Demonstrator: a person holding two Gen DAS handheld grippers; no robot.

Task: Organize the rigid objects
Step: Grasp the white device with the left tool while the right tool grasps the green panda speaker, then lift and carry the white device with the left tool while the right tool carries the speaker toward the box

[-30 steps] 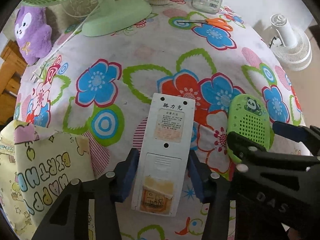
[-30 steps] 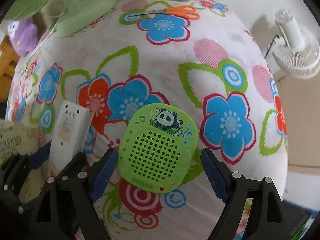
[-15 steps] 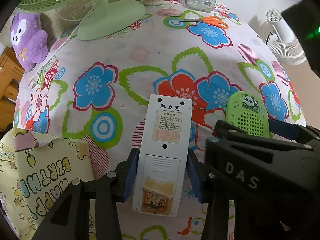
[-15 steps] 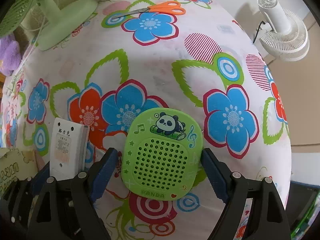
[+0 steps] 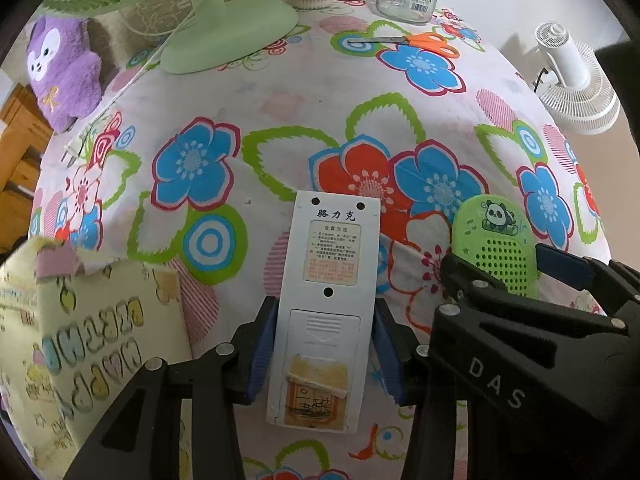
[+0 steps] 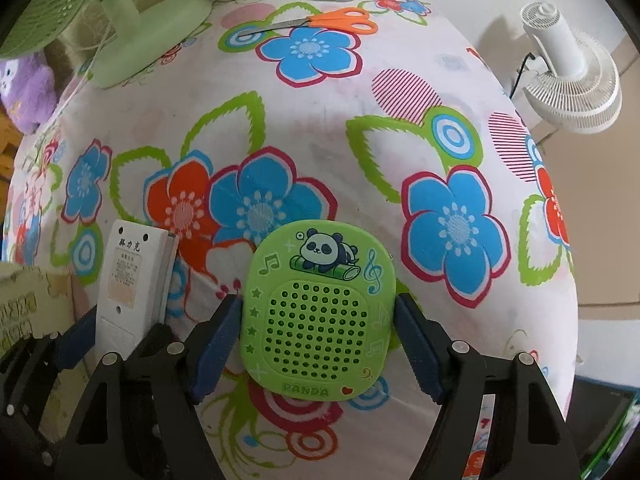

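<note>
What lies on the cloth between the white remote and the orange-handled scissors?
Nothing: only bare flowered tablecloth between the white remote and the orange-handled scissors, shown in the left wrist view.

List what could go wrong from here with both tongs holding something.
1. The left tongs pinch only the lower end of the white remote, so its long free end may pivot or slip.
2. The right tongs clamp the rounded edges of the green panda speaker; it could squirt out.
3. Both tongs sit very close together, so they may collide, or knock the birthday box.
</note>
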